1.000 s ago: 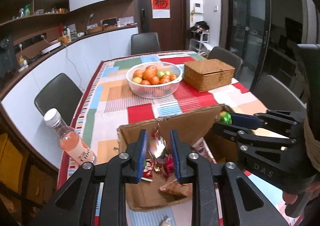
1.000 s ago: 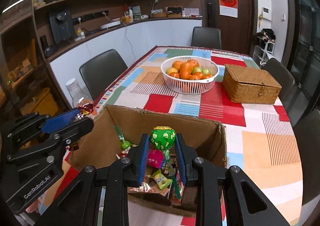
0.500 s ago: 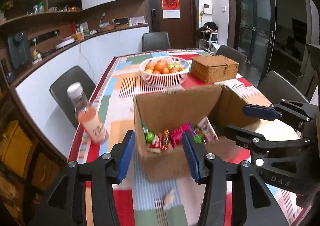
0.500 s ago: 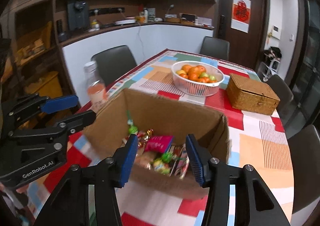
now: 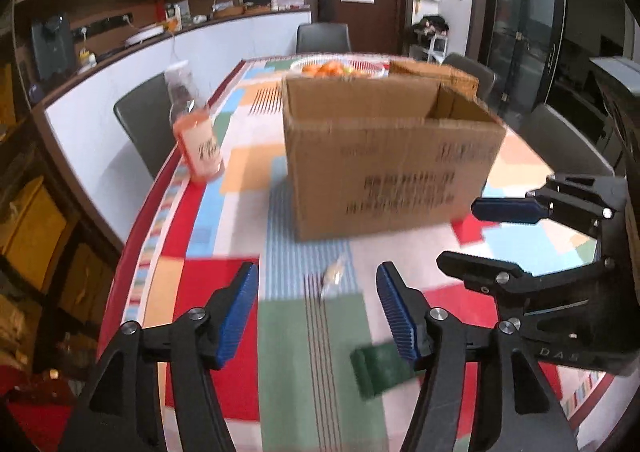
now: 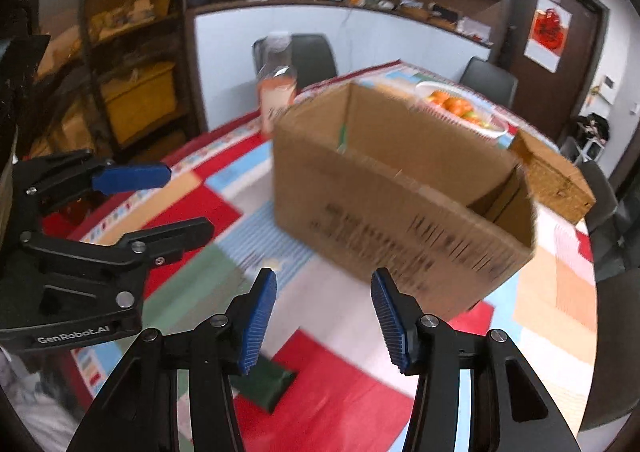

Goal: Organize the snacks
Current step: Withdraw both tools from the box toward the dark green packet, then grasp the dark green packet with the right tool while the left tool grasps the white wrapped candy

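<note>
Between the left gripper's fingers: left gripper (image 5: 318, 310) spread wide, holding nothing; a small wrapped candy (image 5: 334, 279) lies on the cloth ahead of it.
Right gripper: right gripper (image 6: 323, 318) also wide apart and empty, low over the table.
Loose snacks: the candy and a dark green packet (image 5: 380, 370) lie near the front edge, outside the box.
Box: cardboard box (image 5: 384, 155) stands upright and open-topped; its contents are hidden, apart from a green stick (image 6: 341, 133) at the inner wall.
Progress: probably late; these two pieces look like what remains.
Around: pink drink bottle (image 5: 192, 127) left of the box; fruit basket (image 6: 464, 109) and wicker box (image 6: 554, 175) behind.
Obstruction: nothing lies between the grippers and the loose snacks; the box wall is tall.
</note>
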